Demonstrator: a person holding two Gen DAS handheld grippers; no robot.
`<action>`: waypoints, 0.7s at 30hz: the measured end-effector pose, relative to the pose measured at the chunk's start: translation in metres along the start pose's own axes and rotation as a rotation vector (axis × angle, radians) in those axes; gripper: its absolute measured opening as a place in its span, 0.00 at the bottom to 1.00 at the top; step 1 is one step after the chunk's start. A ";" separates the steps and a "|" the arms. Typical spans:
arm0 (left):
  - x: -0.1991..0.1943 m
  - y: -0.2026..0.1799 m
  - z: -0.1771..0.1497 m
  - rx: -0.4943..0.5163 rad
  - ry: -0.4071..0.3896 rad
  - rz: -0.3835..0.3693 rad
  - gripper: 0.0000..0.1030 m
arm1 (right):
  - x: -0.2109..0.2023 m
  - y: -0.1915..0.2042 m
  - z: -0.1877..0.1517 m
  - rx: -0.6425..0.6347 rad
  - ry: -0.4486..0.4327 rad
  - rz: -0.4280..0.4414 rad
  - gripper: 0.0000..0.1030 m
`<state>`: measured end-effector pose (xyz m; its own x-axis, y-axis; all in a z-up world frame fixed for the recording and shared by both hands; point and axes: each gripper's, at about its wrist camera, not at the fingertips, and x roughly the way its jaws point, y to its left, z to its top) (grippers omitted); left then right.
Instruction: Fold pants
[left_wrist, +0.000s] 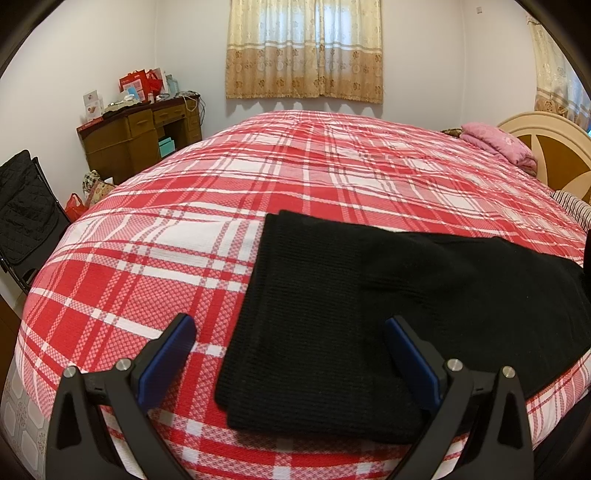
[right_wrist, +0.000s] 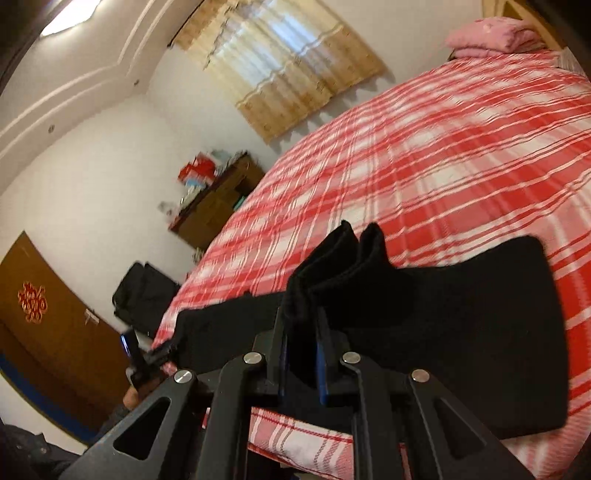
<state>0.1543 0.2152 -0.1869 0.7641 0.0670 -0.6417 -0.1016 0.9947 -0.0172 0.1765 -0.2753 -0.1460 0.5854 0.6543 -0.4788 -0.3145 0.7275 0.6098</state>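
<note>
Black pants (left_wrist: 369, 295) lie folded on the red plaid bed cover (left_wrist: 166, 221), near its front edge. My left gripper (left_wrist: 290, 328) is open just above them. Its right finger (left_wrist: 406, 350) is over the cloth and its left finger (left_wrist: 173, 343) over bare cover, and nothing is pinched. In the right wrist view my right gripper (right_wrist: 301, 317) is shut on a bunch of the pants (right_wrist: 461, 314). A raised fold (right_wrist: 351, 251) sticks up past the fingertips. The left gripper (right_wrist: 129, 347) shows at the pants' far left end. This view is tilted and blurred.
A pink folded blanket (left_wrist: 498, 142) lies by the headboard (left_wrist: 554, 147). A wooden desk (left_wrist: 140, 136) with clutter stands at the far left wall, and a black quilted bag (left_wrist: 26, 199) is beside the bed. A brown door (right_wrist: 55, 317) is on the left.
</note>
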 end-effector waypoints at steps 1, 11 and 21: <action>0.000 0.000 0.000 0.002 0.000 -0.001 1.00 | 0.006 0.002 -0.001 -0.011 0.016 0.001 0.12; 0.001 0.001 0.000 0.004 -0.004 -0.002 1.00 | 0.051 0.026 -0.015 -0.101 0.115 0.005 0.12; -0.004 0.004 0.000 -0.008 -0.011 -0.009 1.00 | 0.095 0.035 -0.035 -0.183 0.218 -0.085 0.12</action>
<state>0.1506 0.2191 -0.1842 0.7721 0.0590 -0.6327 -0.0995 0.9946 -0.0287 0.1947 -0.1806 -0.1923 0.4477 0.6036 -0.6598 -0.4121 0.7941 0.4468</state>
